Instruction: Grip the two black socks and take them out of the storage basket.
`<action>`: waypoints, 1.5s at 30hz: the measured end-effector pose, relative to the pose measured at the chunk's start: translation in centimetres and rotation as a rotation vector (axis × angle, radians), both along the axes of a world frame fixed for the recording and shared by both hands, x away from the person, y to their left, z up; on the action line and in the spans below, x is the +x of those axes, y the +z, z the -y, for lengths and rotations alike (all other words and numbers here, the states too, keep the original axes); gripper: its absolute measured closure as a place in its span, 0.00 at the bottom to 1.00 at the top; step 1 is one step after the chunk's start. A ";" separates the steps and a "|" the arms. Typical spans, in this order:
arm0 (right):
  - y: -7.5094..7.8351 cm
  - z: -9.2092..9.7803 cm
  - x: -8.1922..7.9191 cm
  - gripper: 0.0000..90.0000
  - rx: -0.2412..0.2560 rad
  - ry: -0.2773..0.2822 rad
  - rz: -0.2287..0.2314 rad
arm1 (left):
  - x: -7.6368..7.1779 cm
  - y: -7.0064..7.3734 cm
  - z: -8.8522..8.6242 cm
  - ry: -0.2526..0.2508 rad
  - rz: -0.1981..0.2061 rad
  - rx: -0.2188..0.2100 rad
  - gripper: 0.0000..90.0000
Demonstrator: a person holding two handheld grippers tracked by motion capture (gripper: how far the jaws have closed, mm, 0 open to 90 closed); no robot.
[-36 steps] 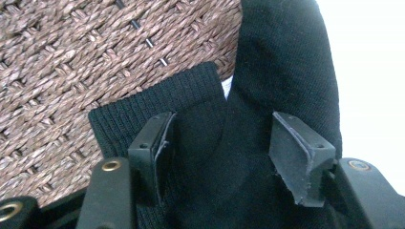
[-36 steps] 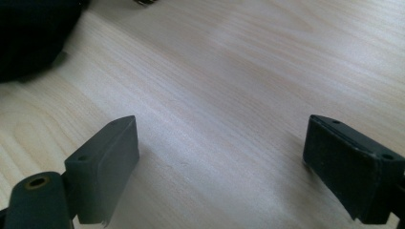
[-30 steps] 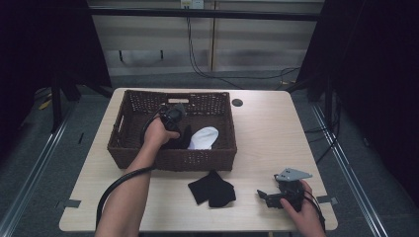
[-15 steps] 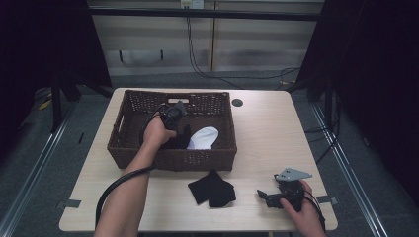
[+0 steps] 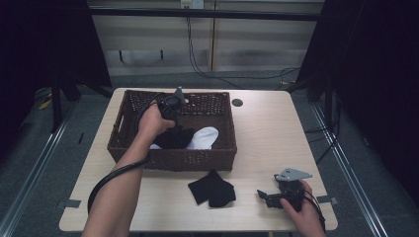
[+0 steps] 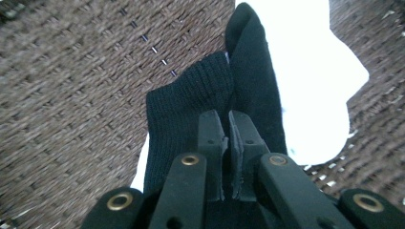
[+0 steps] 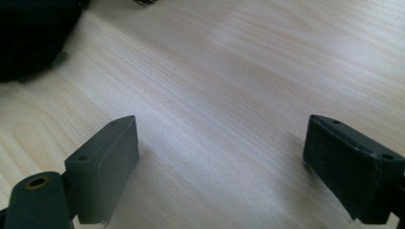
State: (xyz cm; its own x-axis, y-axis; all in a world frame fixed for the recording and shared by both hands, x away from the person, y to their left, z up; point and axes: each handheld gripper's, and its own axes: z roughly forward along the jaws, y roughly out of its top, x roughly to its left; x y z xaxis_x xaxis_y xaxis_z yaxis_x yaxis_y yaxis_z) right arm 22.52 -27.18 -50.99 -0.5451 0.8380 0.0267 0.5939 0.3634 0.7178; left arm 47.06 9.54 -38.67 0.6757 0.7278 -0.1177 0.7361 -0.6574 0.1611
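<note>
In the woven basket (image 5: 170,160) my left gripper (image 5: 171,114) points down, shut on the cuff of a black sock (image 5: 174,138). That black sock (image 6: 210,100) hangs from my shut left gripper (image 6: 228,121) over the basket floor (image 6: 71,95). A white sock (image 5: 205,137) lies beside it in the basket, and the same white sock (image 6: 315,81) shows partly under the black one. Another black sock (image 5: 213,188) lies on the table in front of the basket. My right gripper (image 5: 267,195) rests low near the table's front right, open and empty (image 7: 219,152).
The basket's walls surround the left hand on all sides. A dark edge of the loose black sock (image 7: 28,38) sits ahead and left of the right gripper. A small round black hole (image 5: 237,102) marks the tabletop (image 5: 276,138) right of the basket. A cable trails from the left gripper along the forearm.
My left gripper has risen a little toward the basket's far side, drawing the black sock up with it. The right gripper has stayed where it was.
</note>
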 end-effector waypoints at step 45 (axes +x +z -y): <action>0.0 0.0 -0.1 0.12 -0.004 0.001 0.006 | -7.0 12.5 3.0 -0.262 0.055 -0.017 0.94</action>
State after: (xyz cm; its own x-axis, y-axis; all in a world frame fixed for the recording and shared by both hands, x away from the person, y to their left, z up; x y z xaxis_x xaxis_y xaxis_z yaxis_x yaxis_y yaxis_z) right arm 22.46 -27.20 -51.01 -0.5456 0.8378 0.0206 0.5896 0.3663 0.7198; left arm 40.07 6.51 -26.18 0.8463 0.5257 -0.0860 0.5312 -0.8212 0.2084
